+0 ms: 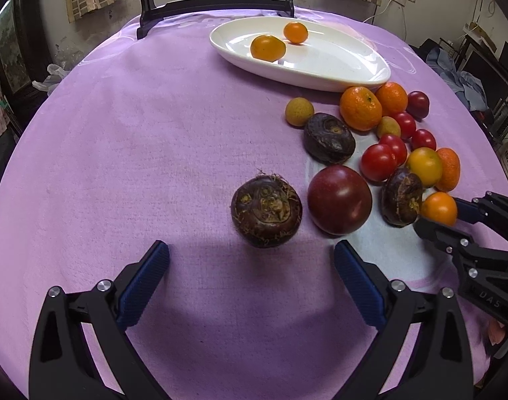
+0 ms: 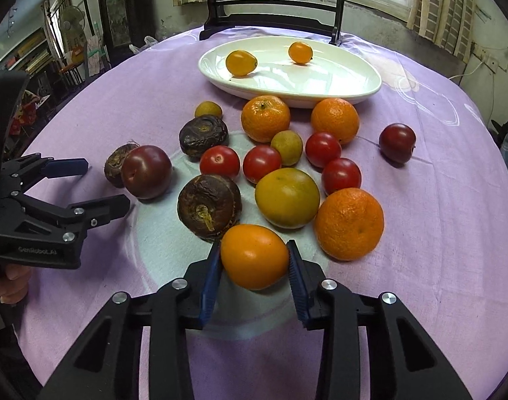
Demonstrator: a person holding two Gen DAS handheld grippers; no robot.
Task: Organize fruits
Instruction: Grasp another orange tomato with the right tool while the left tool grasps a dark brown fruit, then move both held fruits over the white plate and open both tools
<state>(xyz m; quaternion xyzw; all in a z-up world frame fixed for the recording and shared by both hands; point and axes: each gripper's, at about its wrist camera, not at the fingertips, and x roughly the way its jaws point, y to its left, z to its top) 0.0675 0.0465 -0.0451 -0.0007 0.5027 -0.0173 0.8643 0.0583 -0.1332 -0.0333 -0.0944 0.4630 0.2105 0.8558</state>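
Your right gripper (image 2: 255, 260) has its pads closed on an orange tomato (image 2: 254, 256) at the near edge of the pile, and it looks gripped across the middle, though you can't tell if it's off the cloth (image 2: 437, 233) yet. Your left gripper (image 1: 251, 263) is spread wide and empty, lined up on a dark chestnut (image 1: 266, 210) just ahead of its fingers. Past that, the rest of the fruit sits loose in a cluster. Farthest out, the white dish (image 2: 364, 91) already holds two orange tomatoes, so that's probably where yours goes.
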